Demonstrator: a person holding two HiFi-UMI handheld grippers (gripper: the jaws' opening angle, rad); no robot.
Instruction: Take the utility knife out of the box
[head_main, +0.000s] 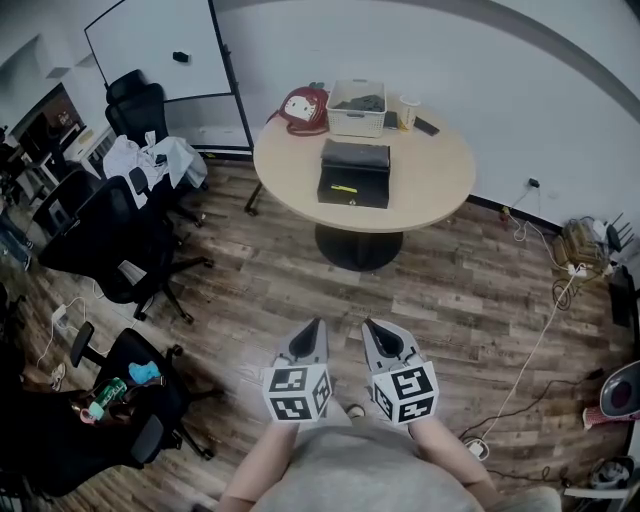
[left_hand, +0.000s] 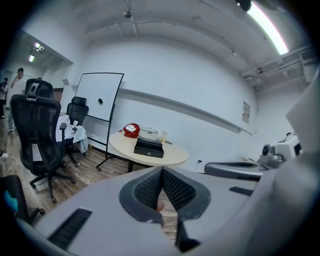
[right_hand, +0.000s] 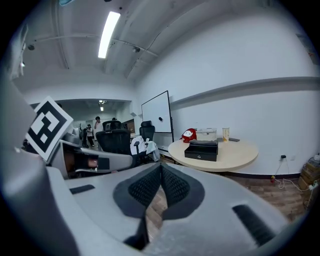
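Note:
The black box (head_main: 353, 173) stands with its lid down in the middle of the round wooden table (head_main: 440, 190), far ahead of me. No utility knife shows in any view. Both grippers hang low over the wooden floor, well short of the table, and point toward it. My left gripper (head_main: 314, 327) is shut with nothing between its pads. My right gripper (head_main: 371, 327) is shut and empty too. In the left gripper view the box (left_hand: 149, 147) lies beyond the shut left gripper (left_hand: 162, 172). In the right gripper view the box (right_hand: 201, 150) lies beyond the shut right gripper (right_hand: 160, 167).
On the table behind the box are a red bag (head_main: 305, 108), a white basket (head_main: 357, 107), a cup (head_main: 407, 112) and a dark phone (head_main: 426, 127). Black office chairs (head_main: 110, 240) crowd the left, with a whiteboard (head_main: 160, 45) behind. Cables (head_main: 540, 330) trail over the floor at right.

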